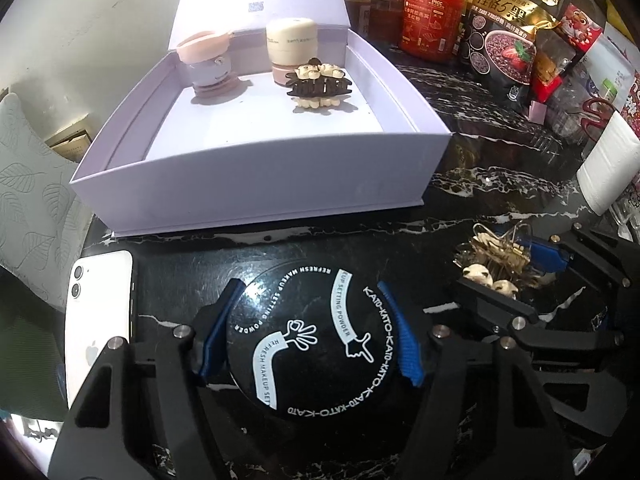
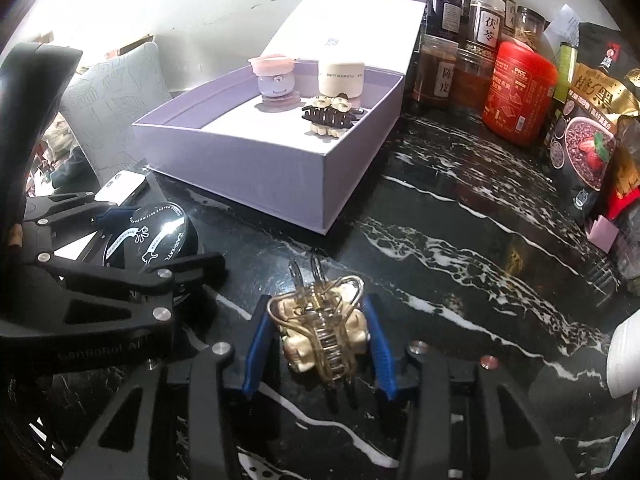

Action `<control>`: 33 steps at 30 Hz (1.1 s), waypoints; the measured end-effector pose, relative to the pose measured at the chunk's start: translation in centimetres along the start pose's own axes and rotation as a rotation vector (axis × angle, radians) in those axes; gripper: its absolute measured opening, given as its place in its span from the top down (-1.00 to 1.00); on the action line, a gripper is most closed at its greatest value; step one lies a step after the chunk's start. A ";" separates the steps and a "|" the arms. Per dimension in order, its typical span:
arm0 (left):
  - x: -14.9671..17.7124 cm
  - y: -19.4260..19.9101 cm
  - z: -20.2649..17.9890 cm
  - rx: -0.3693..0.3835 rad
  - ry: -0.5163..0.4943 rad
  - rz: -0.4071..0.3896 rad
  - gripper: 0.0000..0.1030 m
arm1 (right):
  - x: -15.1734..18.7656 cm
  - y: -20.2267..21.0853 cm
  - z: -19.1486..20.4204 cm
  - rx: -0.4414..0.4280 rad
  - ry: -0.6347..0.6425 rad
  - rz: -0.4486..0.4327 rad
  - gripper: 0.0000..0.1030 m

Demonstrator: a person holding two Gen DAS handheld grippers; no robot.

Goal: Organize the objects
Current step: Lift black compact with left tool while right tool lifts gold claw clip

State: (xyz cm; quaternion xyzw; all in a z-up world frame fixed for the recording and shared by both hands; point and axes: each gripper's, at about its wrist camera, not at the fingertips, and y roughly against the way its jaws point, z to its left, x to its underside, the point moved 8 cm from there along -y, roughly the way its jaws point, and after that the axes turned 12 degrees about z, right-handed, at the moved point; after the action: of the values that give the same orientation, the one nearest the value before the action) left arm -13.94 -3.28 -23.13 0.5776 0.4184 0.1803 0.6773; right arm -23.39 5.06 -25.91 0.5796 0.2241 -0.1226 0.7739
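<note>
A round black setting-powder compact (image 1: pixel 316 340) lies on the black marble table, and my left gripper (image 1: pixel 310 332) is shut on it, blue pads against both sides; it also shows in the right wrist view (image 2: pixel 154 236). My right gripper (image 2: pixel 318 344) is around a clear gold hair claw clip (image 2: pixel 320 332) on the table, pads at its sides with small gaps; it shows in the left wrist view too (image 1: pixel 496 264). The open lilac box (image 1: pixel 280 176) holds a pink-lidded jar (image 1: pixel 210 64), a cream jar (image 1: pixel 290 44) and a dark claw clip (image 1: pixel 318 84).
A white phone (image 1: pixel 98 328) lies left of the compact. Jars, a red canister (image 2: pixel 518 92) and snack bags (image 1: pixel 504 36) line the back right. A white paper roll (image 1: pixel 608 164) stands at the right. A cushioned chair (image 1: pixel 32 184) is beyond the table's left edge.
</note>
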 end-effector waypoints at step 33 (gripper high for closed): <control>-1.0 5.9 1.1 0.030 0.014 0.093 -0.28 | -0.5 5.8 -0.3 -0.051 -0.006 0.095 0.11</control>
State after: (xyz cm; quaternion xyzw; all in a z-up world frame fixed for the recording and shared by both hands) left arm -12.30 -3.13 -17.31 0.6054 0.3983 0.2094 0.6565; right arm -21.24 7.09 -20.86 0.5692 0.1969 -0.0815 0.7941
